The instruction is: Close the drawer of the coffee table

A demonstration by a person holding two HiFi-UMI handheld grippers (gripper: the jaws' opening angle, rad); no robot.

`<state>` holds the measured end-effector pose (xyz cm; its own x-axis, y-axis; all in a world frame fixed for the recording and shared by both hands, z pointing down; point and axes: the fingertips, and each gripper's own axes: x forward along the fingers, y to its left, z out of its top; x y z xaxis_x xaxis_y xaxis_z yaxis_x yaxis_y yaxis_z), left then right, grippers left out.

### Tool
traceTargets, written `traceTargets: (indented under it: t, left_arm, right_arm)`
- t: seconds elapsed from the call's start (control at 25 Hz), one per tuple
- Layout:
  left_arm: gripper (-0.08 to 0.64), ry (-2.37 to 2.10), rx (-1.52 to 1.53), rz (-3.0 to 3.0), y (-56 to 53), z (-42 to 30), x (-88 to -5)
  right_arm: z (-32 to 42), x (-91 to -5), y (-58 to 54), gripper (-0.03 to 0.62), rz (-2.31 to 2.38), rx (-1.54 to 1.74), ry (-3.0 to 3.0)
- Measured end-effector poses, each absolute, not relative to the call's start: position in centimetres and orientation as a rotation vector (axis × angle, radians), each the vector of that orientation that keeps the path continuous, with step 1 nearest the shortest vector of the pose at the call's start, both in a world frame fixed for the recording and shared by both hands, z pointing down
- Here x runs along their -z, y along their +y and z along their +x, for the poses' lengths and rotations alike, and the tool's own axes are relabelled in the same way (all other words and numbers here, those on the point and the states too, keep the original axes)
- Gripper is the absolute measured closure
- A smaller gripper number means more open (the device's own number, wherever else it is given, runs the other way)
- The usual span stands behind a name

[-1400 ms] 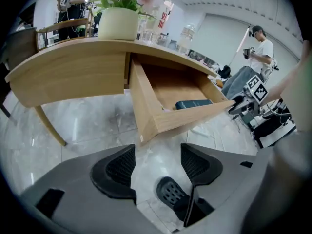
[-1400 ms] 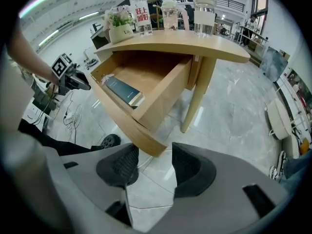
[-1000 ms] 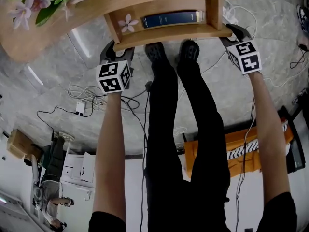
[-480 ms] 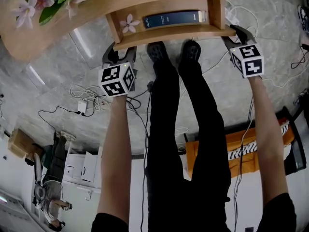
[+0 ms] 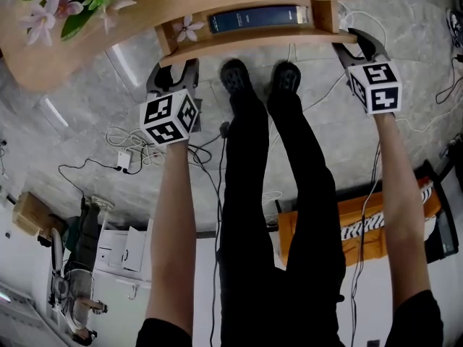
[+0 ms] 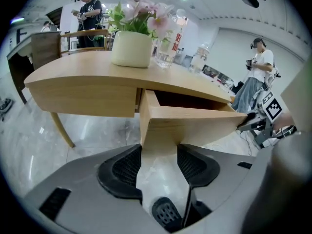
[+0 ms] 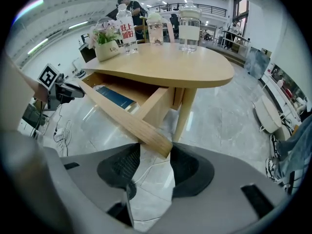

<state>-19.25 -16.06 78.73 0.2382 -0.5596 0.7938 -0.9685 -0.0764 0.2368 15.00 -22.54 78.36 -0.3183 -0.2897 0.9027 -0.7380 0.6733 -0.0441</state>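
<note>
Straight ahead of your fingers, the drawer point(image 5: 246, 42) stands pulled out under the worktop point(image 5: 72, 53), its long front running crosswise. Left gripper point(image 6: 160, 151) and right gripper point(image 7: 155, 152) each bracket a front corner, fingers apart, possibly touching wood. Push both away evenly.

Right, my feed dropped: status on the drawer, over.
Left gripper open at one front corner, right gripper open at the other. Drawer part open. Book and flower lie inside; no blockage seen.

Potted flowers point(image 6: 131, 45), water bottles point(image 7: 126, 31), floor cables point(image 5: 124, 137)
</note>
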Motion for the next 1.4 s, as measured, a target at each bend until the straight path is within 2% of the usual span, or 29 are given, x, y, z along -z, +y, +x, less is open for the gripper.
traceTargets:
  t: [0.68,1.4]
  left_arm:
    - [0.325,-1.450,-0.684,1.748,-22.5,-20.0,-80.1]
    - [0.325,-1.447,-0.682,1.773,-24.9,-20.4,-80.5]
  right_arm:
    - [14.2,-79.7,-29.3,0.401,0.875,-0.506,-1.843]
    - [13.8,-79.9,-31.6,0.400,0.901,-0.465,-1.827]
